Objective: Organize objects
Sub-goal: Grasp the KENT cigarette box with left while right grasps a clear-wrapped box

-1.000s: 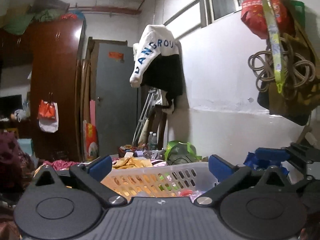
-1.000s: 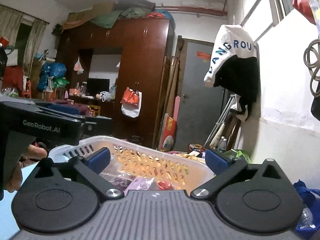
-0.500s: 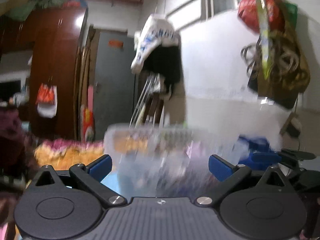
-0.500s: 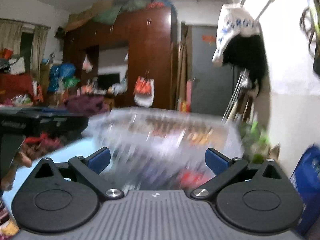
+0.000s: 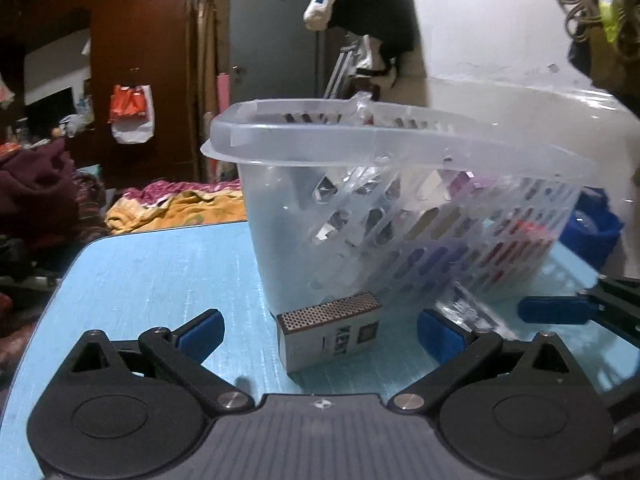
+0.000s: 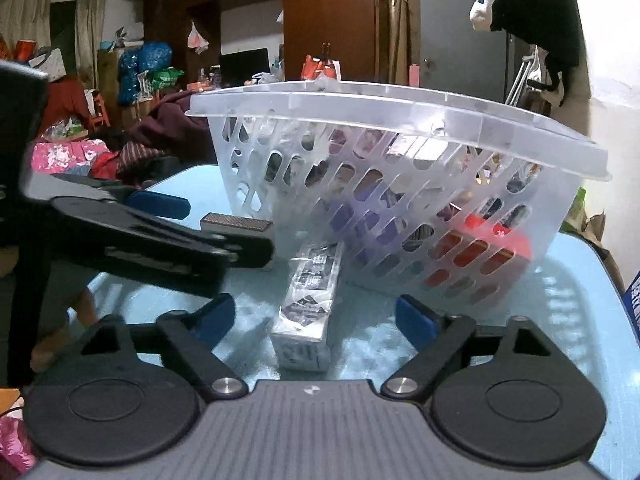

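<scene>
Left wrist view: the left gripper [image 5: 318, 326] is held wide open and empty. A matchbox [image 5: 330, 330] lies on the blue table [image 5: 152, 276] between its fingers, long axis crosswise, touching the basket [image 5: 400, 208].

Right wrist view: the right gripper [image 6: 314, 314] is likewise spread and empty. A wrapped packet [image 6: 310, 300] lies between its fingers, long axis pointing away toward the basket.

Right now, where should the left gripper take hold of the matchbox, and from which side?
Grip the matchbox across its short ends, coming from the near side: it stands on edge between the open left gripper fingers, and the basket blocks the far side.
</scene>
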### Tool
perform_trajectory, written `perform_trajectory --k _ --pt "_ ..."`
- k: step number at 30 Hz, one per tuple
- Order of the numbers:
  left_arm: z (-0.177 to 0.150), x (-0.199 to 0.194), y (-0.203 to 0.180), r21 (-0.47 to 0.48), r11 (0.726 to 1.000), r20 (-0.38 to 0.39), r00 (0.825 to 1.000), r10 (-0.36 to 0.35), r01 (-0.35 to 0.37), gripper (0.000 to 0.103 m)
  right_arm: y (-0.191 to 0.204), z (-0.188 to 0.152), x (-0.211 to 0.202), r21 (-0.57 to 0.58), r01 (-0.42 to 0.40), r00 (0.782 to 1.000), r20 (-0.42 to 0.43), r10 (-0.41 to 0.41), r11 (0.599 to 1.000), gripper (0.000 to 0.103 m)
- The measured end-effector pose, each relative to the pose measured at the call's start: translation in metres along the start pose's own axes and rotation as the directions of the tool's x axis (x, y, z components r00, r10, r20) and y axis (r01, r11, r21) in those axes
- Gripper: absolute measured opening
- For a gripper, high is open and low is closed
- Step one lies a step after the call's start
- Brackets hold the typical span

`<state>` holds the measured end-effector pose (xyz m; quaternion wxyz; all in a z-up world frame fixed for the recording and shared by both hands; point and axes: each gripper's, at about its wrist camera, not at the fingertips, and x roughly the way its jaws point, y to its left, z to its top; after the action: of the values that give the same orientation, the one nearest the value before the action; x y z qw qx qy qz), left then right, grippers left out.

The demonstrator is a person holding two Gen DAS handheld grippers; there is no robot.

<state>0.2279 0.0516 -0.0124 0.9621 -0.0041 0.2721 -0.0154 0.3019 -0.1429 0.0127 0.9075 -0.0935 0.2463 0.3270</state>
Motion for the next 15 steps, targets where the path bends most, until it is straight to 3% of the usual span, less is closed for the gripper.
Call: perform_trajectory --k 4,6,7,9,10,11,13,15 --pt "0.002 0.009 -0.002 -0.013 0.999 -0.044 0.998 0.038 -0.039 0.102 0.005 -0.005 0.001 -0.019 0.027 1.0 -0.003 -0.027 0.999 0.07" --pt "0.003 0.011 -0.004 -0.007 0.999 -0.052 0.997 0.048 -0.048 0.102 0.006 -0.006 0.003 -0.026 0.037 0.999 -0.017 -0.037 0.999 0.05" --pt "0.003 0.012 -0.006 -0.002 0.998 -0.059 0.997 0.058 -0.058 0.098 0.006 -0.007 0.003 -0.026 0.042 0.999 -0.02 -0.043 0.999 0.044" --pt "0.005 0.017 -0.007 -0.001 0.997 -0.082 0.994 0.076 -0.077 0.079 0.005 -0.008 0.002 -0.02 0.037 0.999 -0.019 -0.037 0.999 0.036" --pt "0.005 0.019 -0.006 -0.01 0.997 -0.094 0.993 0.072 -0.073 0.066 0.004 -0.01 0.001 -0.014 0.031 0.999 -0.016 -0.031 0.999 0.036" --pt "0.005 0.018 -0.004 -0.023 0.998 -0.087 0.994 0.059 -0.061 0.061 0.003 -0.01 0.0 -0.008 0.028 1.0 -0.011 -0.028 1.0 0.036" --pt "0.002 0.015 -0.005 -0.019 0.997 -0.082 0.994 0.072 -0.074 0.061 0.002 -0.012 -0.003 -0.004 0.022 1.0 0.005 -0.022 1.0 0.036" --pt "-0.001 0.005 -0.001 -0.042 0.998 -0.055 0.998 0.04 -0.043 0.061 0.003 -0.014 -0.007 -0.003 0.01 1.0 0.025 -0.01 1.0 0.036"
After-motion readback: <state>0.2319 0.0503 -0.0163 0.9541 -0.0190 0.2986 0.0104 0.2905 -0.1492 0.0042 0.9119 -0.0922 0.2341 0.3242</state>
